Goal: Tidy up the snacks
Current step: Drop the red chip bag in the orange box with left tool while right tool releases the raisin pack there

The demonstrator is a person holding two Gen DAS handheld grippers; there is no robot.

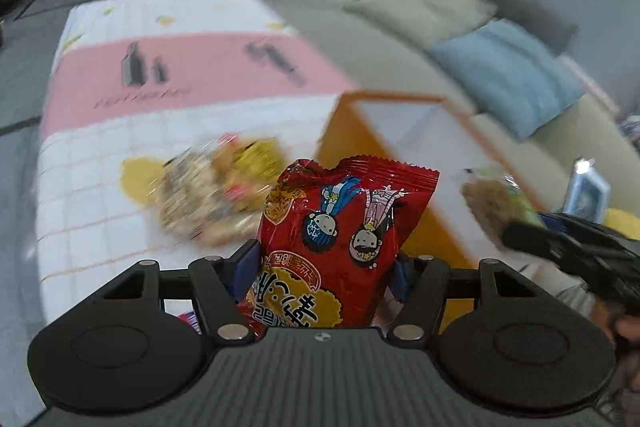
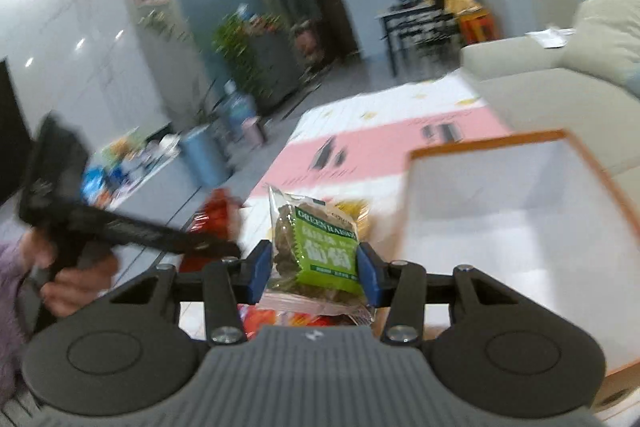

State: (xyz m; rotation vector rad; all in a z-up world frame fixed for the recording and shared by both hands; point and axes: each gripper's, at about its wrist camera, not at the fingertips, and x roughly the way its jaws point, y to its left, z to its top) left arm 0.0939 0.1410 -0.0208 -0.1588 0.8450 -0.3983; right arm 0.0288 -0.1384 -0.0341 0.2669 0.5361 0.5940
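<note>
Snack packets in view: four, counted. One red packet (image 1: pixel 340 243) with two cartoon figures, clamped upright between the blue pads of the left tool (image 1: pixel 324 267). One clear packet with a green raisin label (image 2: pixel 320 251), pinched between the blue pads of the right tool (image 2: pixel 316 267), held above the desk. Two more lie blurred on the desk at about 10 o'clock from the red packet: a pale speckled packet (image 1: pixel 188 199) and a yellow-and-red packet (image 1: pixel 256 163), touching each other.

One box (image 1: pixel 384 131), orange outside, white inside, open at the top, stands on the desk at about 1 o'clock from the red packet; in the right wrist view it sits at 3 o'clock from the raisin packet.

Desk (image 1: pixel 100 155): covered by a cloth with a white grid, a pink band and yellow patches.

Room: one beige sofa (image 1: pixel 400 27) behind the desk, one blue cushion (image 1: pixel 508 71) on it; grey floor, potted plants (image 2: pixel 244 51) by the far wall.
</note>
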